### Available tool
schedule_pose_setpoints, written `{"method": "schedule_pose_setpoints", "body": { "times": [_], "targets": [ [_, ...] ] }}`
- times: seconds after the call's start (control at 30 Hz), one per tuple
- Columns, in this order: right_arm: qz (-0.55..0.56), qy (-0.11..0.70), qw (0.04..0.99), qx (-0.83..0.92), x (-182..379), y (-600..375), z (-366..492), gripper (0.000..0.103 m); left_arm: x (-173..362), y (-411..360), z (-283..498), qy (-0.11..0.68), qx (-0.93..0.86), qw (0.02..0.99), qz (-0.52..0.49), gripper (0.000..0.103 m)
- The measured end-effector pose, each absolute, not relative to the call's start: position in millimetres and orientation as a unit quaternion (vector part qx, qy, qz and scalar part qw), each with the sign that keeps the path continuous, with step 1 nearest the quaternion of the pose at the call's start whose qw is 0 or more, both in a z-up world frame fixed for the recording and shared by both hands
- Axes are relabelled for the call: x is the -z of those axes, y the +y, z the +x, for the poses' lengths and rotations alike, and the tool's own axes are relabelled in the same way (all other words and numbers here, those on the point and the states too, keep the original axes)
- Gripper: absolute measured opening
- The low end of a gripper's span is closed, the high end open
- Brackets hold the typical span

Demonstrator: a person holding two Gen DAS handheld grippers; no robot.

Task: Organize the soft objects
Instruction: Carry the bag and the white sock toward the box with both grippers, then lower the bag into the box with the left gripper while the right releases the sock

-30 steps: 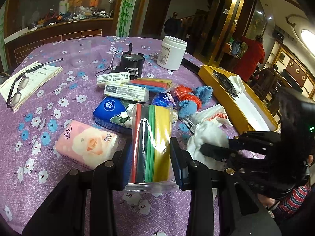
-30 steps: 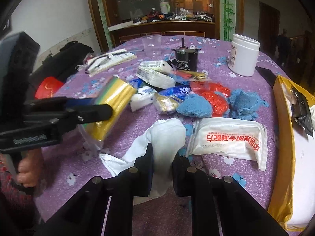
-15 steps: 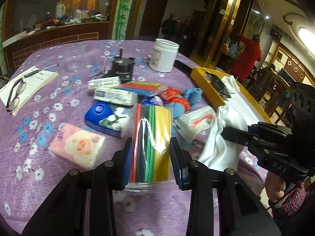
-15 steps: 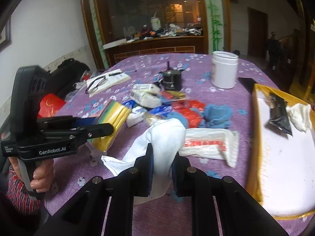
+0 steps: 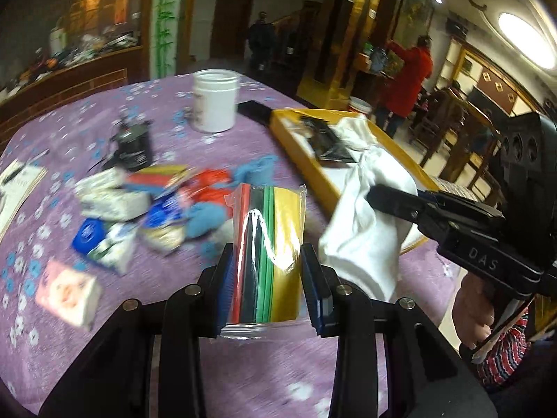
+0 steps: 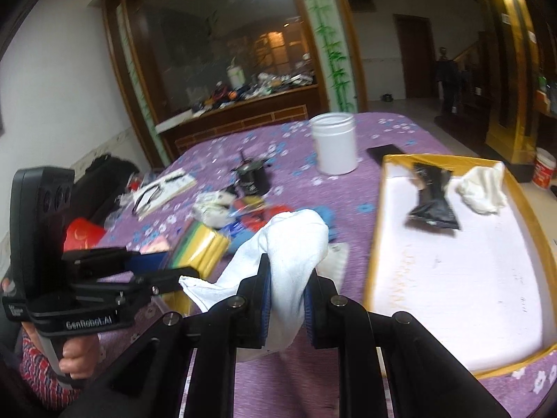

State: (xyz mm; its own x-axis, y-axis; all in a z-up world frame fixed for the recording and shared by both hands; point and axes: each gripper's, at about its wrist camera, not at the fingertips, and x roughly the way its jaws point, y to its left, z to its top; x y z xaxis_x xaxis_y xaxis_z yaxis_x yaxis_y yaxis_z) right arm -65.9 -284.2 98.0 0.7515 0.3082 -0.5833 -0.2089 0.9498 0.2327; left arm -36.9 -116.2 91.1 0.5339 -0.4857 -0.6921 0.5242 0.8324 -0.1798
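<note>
The white cloth (image 6: 289,261) is pinched between the right gripper (image 6: 286,304) jaws and has been lifted off the purple tablecloth (image 5: 243,376), now hanging near the yellow tray (image 6: 377,244). The striped bag (image 5: 269,254), clamped in the left gripper (image 5: 268,292), has been raised alongside. Both appear ready for placing in the tray.

- Left wrist view: sits close behind the left gripper (image 5: 268,271), angled down across the purple table (image 5: 104,118), yellow tray (image 5: 313,170) to its right.
- Right wrist view: close behind the right gripper (image 6: 285,296), same table, tray (image 6: 374,244), white jar (image 6: 334,142) shared.
</note>
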Motion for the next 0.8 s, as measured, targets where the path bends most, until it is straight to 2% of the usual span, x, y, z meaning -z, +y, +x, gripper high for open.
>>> {"method": "schedule_pose_setpoints", "body": {
  "times": [0.4,0.8],
  "targets": [
    [0.153,0.283,0.946,-0.028,-107,-402,-87,0.016,-108,-239,-24,0.384,0.346,0.854,0.059,0.033],
    [0.166,0.316,0.932,0.055,-96,-472,-90,0.016,-78,-317,13,0.438,0.362,0.821,0.052,0.033]
  ]
}}
